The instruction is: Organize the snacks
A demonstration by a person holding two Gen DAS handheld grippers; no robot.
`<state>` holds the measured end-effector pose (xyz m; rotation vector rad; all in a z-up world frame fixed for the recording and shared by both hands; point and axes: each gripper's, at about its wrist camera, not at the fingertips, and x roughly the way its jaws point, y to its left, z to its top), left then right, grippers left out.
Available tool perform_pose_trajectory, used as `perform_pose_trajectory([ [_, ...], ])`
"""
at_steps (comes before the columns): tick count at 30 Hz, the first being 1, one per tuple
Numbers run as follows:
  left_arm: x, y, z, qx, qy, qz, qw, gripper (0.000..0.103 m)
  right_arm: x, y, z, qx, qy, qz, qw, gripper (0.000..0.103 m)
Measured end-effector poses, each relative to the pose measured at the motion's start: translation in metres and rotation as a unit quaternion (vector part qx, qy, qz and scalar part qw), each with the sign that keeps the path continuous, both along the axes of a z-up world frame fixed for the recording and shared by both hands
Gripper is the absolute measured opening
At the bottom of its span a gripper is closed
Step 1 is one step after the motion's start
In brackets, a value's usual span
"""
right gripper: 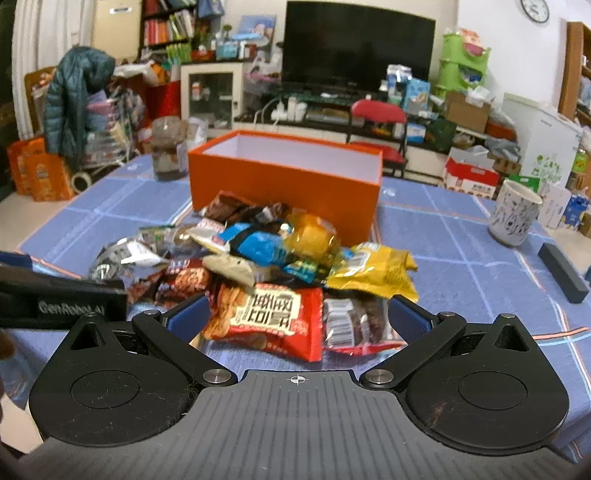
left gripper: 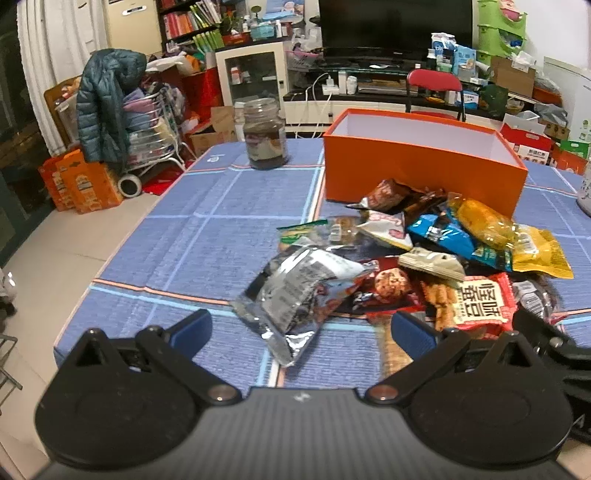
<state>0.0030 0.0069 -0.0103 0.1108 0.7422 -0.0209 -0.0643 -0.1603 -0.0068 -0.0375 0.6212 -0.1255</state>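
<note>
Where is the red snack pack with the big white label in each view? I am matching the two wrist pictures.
Left wrist: the red pack lies low on the right, at the near end of the pile, just beyond the right finger.
Right wrist: the red pack lies at centre, just ahead of the open jaws.
Shared landmark: the orange box stands behind the pile in both views.

A cluttered room: dark television, bookshelf, red chair, pale tiled floor.
</note>
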Motion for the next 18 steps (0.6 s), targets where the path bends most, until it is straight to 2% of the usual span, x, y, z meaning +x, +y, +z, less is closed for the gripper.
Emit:
perform_pose_trajectory([
  [5,0.003,-0.001,-0.003,0.002,0.004,0.002,1.0,0.102,0.006,-0.001,-0.012,-0.006,0.021,0.001,1.0,0.095],
  [9,0.002,-0.006,-0.005,0.004,0.007,-0.001,1.0,0.102,0.009,-0.008,-0.016,0.012,0.032,-0.002,0.999,0.095],
  [18,0.002,-0.007,-0.006,0.005,0.007,0.0,1.0,0.102,0.009,-0.008,-0.015,0.014,0.034,0.005,0.999,0.095],
])
